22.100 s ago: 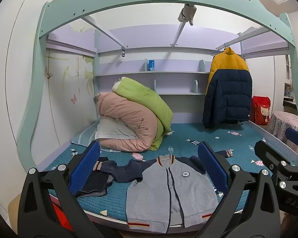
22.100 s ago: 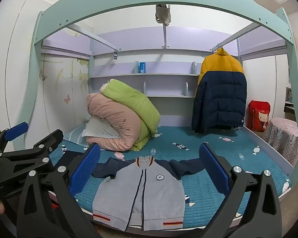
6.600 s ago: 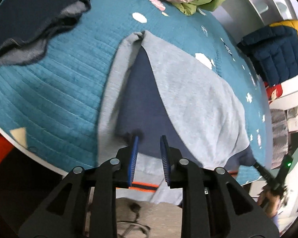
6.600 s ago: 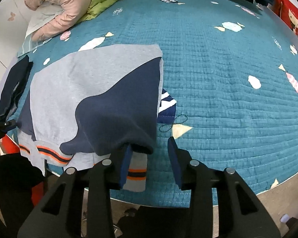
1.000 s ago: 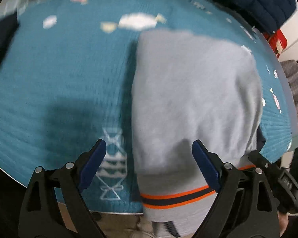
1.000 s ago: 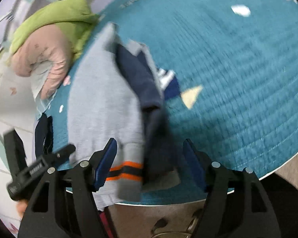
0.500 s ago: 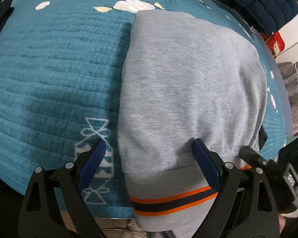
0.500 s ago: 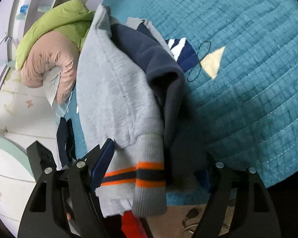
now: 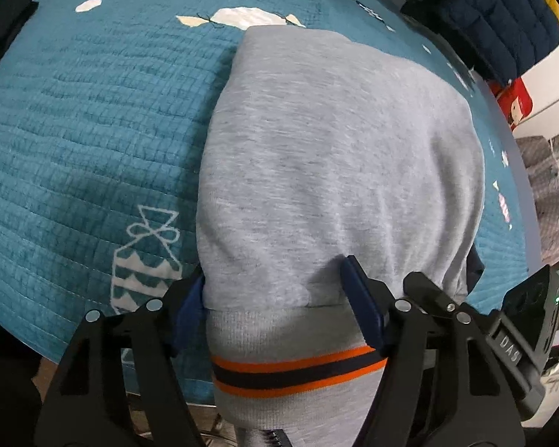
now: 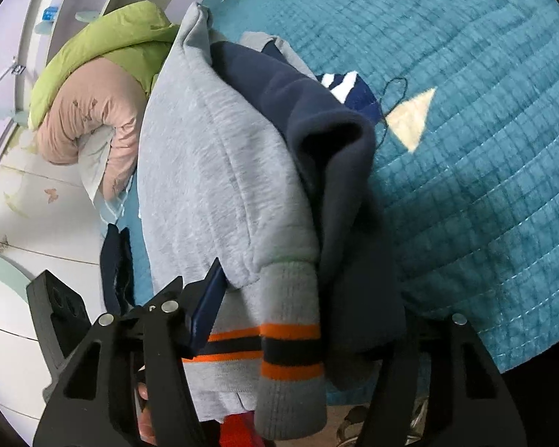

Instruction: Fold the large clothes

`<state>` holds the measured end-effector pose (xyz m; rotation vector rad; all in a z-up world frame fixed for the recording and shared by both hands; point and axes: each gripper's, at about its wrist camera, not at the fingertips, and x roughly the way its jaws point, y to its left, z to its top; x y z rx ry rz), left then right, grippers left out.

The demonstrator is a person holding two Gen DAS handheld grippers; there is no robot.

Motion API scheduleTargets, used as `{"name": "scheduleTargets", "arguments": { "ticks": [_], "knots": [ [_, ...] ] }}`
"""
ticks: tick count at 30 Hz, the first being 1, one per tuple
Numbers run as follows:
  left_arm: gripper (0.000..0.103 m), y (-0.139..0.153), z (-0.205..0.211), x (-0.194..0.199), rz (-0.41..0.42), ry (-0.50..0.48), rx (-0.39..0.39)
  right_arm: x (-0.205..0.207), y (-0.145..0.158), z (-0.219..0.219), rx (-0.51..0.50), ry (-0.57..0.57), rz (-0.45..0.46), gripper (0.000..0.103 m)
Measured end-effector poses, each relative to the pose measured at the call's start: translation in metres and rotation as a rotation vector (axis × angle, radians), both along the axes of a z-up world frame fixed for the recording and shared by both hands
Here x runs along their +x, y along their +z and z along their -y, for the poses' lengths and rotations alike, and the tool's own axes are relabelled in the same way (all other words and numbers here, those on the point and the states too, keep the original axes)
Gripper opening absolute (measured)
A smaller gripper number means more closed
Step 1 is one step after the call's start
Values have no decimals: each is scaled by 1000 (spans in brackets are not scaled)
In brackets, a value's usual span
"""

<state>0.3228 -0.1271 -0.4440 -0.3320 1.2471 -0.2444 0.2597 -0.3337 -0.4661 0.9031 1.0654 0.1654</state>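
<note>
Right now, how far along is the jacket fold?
Done: the grey jacket lies on the teal bedspread as a narrow panel, with a navy sleeve folded over it. In hand: both the left hand-held gripper and the right hand-held gripper are closing around the striped hem. Left: folding the hem end up toward the collar.

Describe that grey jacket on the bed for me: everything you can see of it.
The jacket is soft grey fleece-like knit, folded into a thick bundle with navy sleeves tucked on one side. Its ribbed hem carries orange and navy stripes and hangs over the edge of the teal quilt it lies on. The left gripper and right gripper straddle the hem end, their jaws closing around the cloth.
</note>
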Motion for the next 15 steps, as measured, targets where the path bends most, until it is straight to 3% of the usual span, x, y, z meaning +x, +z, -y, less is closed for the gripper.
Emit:
{"name": "scheduleTargets", "arguments": {
  "ticks": [2,5,6,11,15],
  "knots": [
    [69,0,-2,1,-6,7,-14,-1,0,0,-5,2,1,60],
    [82,-3,-4,2,-32,12,-62,1,2,-4,-13,3,7,60],
    [82,-4,-2,3,-35,3,-50,1,2,-4,-17,2,8,60],
    [82,-6,8,2,-13,-13,11,4,3,-12,-28,7,9,60],
    [69,0,14,2,19,-38,38,6,3,-16,-29,7,10,61]
  ]
}}
